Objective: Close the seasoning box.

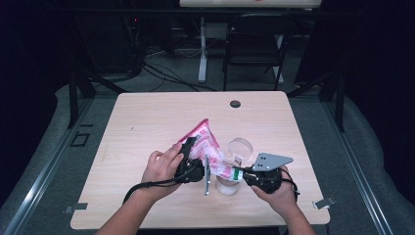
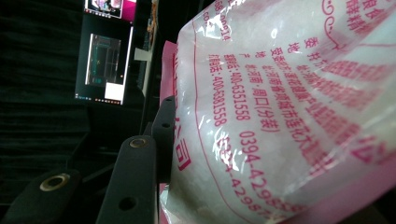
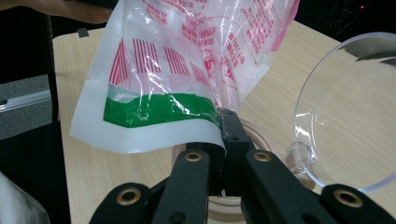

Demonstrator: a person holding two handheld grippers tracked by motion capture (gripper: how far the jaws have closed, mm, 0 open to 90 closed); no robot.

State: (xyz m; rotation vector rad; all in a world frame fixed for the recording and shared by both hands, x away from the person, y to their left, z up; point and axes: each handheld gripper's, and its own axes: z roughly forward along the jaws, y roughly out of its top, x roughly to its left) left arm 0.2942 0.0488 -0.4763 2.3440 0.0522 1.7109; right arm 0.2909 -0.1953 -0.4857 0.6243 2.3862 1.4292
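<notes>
Pink-and-white plastic bag (image 1: 208, 147) — printed with Chinese text and numbers 400-6351558, 0394-429 — hangs above the counter (image 1: 147, 122) centre. Left tool (image 1: 188, 159) clamped on its upper part; right tool (image 1: 238, 175) clamped on the green-banded lower edge, above a clear jar (image 1: 227, 185).

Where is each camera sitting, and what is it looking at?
High view: sits above the person's side, looking forward and down at the table; both forearms, the left tool and the right tool hold up a pink-printed bag over a clear jar.
Left gripper view: rides the left tool, looking along its jaws at the bag.
Right gripper view: rides the right tool, facing the bag's green-striped end, with a clear lid beside.
All three share the bag.
</notes>
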